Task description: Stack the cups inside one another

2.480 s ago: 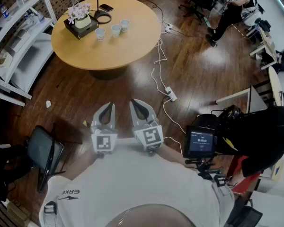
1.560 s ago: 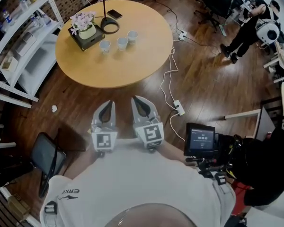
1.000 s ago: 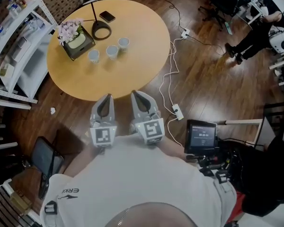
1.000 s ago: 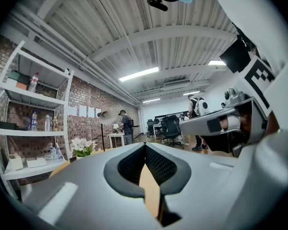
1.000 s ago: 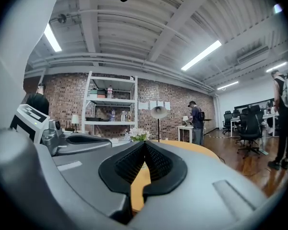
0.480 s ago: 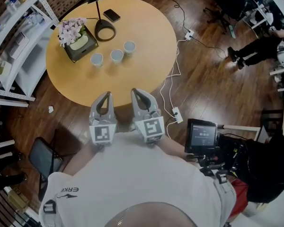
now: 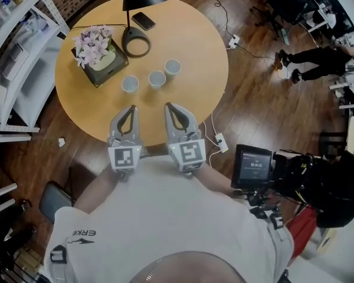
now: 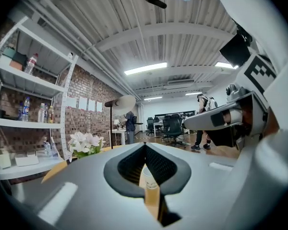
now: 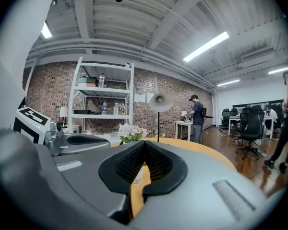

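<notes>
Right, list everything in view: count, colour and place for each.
table: one, round, light wood, centre of the head view
cups: three, pale, in a row on the table, apart, none stacked
flower tray: one, pale blooms in a dark tray, on the table left of the cups
lamp: one, black, on the table behind the cups
phone: one, dark, near the far table edge
shelving: one unit, white, left of the table
power strip: one, white, on the floor right of the table
monitor rig: one, black, at the person's right
left gripper: grey, shut, empty, over the near table edge
right gripper: grey, shut, empty, beside it
</notes>
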